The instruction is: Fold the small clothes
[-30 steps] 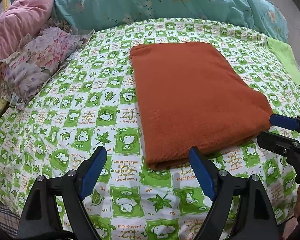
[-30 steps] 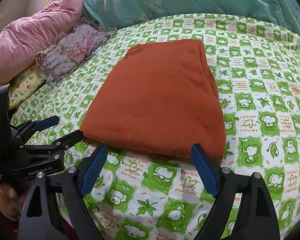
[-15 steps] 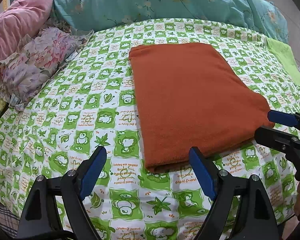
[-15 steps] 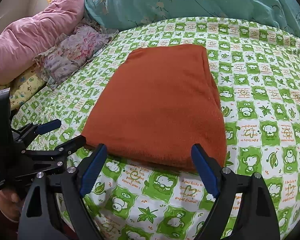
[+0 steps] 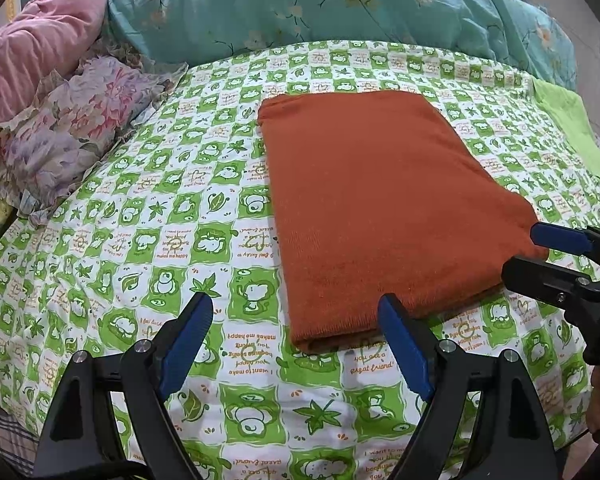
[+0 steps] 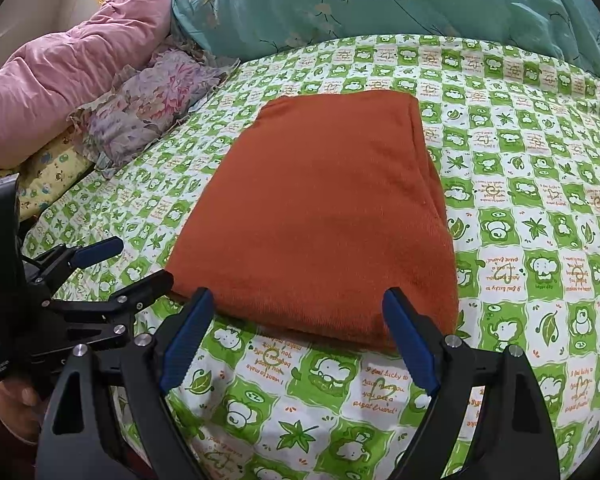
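Item: orange cloth [image 5: 384,208], already folded into a thick rectangle, lying flat at centre frame on the bed sheet [image 5: 140,216] with its green-and-white check. Near edge sits low in both wrist views, just ahead of my jaws.

Item: my left gripper [image 5: 300,344], lower centre of the left view, jaws spread wide, holding nothing. The near left corner of the cloth lies between the blue pads, not touched as far as I can tell.

Item: my right gripper [image 6: 300,340], lower centre of the right view, jaws likewise spread and empty, straddling the near edge toward the right corner.

Item: surroundings. Pink quilt [image 6: 60,72] and floral pillow [image 6: 148,112] at upper left; teal duvet [image 5: 320,4] across the top; a lime cloth [image 5: 568,120] at the right edge of the left view.

Handling note, my judgement: the step looks like taking both near corners for another fold. I should slide each lower pad under every layer, pinch at matching depth, lift both evenly, and carry the edge to the far edge so the stack stays square.
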The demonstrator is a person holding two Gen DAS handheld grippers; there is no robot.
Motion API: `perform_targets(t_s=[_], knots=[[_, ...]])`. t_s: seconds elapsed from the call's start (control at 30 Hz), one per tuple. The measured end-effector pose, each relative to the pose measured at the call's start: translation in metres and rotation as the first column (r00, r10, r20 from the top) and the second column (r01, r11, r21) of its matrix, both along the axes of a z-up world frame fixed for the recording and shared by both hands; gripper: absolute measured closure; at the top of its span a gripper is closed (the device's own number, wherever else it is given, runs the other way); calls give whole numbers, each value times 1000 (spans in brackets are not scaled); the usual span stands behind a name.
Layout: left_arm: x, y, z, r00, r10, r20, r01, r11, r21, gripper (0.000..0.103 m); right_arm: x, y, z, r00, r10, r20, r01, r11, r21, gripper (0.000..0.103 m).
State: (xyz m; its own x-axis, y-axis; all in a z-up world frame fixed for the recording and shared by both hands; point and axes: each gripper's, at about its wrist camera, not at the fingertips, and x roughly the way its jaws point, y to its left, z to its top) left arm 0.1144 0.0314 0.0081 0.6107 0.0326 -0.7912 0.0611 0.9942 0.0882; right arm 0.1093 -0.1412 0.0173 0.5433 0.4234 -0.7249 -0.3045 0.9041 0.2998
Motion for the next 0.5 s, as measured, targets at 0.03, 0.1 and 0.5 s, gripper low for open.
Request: perform_targets(t_s=[0.03, 0.1, 0.5], knots=[[0, 0, 0, 1000, 0, 1, 0, 1000, 0, 18, 0, 0, 0, 1000, 0, -1, 0, 1000, 0, 17], [1, 0, 1, 1000, 0, 2, 0, 1000, -1, 18, 0, 1, 0, 1000, -1, -1, 1, 1000, -1, 17], [1, 1, 2, 1000, 2, 3, -2, 1000, -4, 18, 3, 1, -2, 1000, -3, -2, 3, 1000, -3, 17]])
